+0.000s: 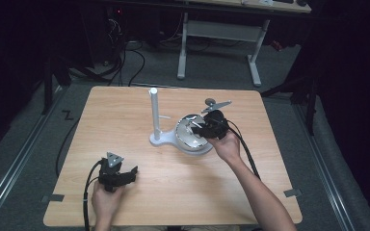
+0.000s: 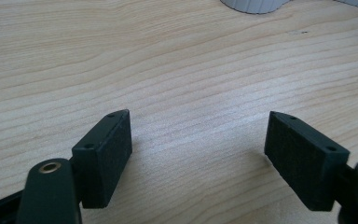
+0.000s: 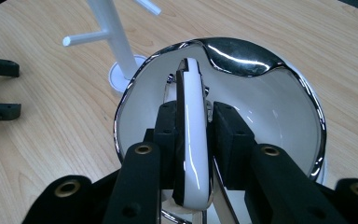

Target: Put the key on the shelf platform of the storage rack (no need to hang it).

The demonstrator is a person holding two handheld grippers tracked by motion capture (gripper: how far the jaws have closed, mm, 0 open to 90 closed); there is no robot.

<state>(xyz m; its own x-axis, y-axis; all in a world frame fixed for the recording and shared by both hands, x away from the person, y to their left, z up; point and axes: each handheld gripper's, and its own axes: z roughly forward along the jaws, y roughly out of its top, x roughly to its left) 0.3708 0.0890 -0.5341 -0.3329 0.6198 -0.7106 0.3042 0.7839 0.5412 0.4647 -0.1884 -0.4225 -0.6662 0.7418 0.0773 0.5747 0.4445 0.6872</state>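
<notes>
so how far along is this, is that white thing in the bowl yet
Done: the right gripper has a firm grip on the white curved piece. In hand: it holds that piece upright over the chrome-rimmed bowl, by the white peg stand. Left: setting it down and letting go. The left gripper sits open over bare table.

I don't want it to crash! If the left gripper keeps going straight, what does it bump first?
Probably the white stand's base. The open left gripper points across bare table toward it.
</notes>
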